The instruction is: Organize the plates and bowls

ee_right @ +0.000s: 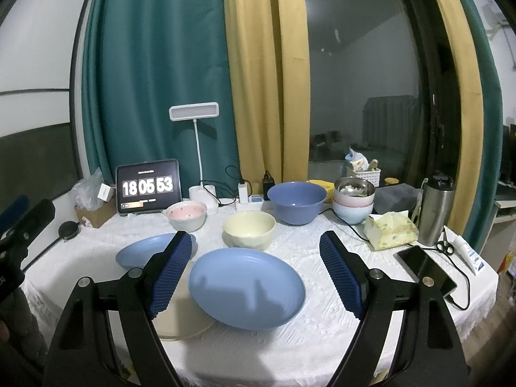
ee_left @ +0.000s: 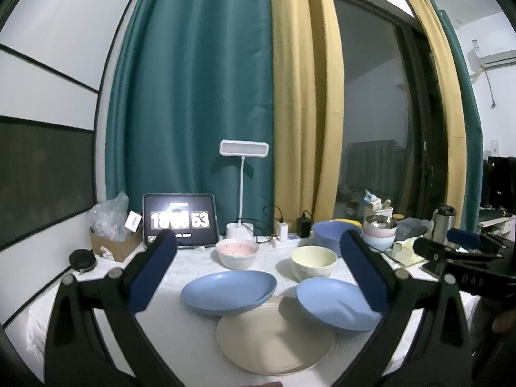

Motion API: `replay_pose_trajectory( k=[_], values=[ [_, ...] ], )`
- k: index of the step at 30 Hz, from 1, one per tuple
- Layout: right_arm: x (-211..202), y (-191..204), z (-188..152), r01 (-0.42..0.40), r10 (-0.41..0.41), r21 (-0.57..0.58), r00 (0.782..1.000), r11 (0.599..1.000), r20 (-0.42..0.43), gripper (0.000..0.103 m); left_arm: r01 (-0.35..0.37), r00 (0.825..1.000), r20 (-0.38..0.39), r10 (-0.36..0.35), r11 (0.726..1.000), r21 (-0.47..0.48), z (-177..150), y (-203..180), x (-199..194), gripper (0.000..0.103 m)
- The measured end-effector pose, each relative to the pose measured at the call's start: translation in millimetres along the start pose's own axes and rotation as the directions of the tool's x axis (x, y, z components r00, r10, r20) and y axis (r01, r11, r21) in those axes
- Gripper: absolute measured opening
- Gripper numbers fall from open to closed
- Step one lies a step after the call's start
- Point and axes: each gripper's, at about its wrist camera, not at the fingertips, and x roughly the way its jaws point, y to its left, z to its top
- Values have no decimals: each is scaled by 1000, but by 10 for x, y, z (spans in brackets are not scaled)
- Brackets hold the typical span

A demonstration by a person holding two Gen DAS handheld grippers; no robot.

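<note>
While both grippers hover with jaws spread and holding nothing, the left gripper point(ee_left: 258, 272) faces a blue plate point(ee_left: 229, 292) overlapping a beige plate point(ee_left: 274, 338); rightward, the right gripper point(ee_right: 254, 272) frames a second blue plate point(ee_right: 246, 287), with a cream bowl point(ee_right: 249, 228) just behind it.

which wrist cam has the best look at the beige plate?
Left wrist. The beige plate lies nearly whole between the open left gripper fingers, with two blue plates overlapping its far edge. In the right wrist view only a sliver of it shows, hidden behind a gripper finger and a blue plate.
</note>
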Motion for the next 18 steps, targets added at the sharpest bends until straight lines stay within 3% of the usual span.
replay_pose_trajectory(
  k=[7, 18],
  values=[
    [6, -1, -13, -1, 1, 4, 1000, 1000, -6, 84, -1, 1000, -15, 1, 1000, -8, 7, 15, 48, 102],
    [238, -204, -100, 30, -25, 55, 996, 998, -82, 85, 52, 986, -159, -48, 998, 23, -156, -221, 558, 102]
  ],
)
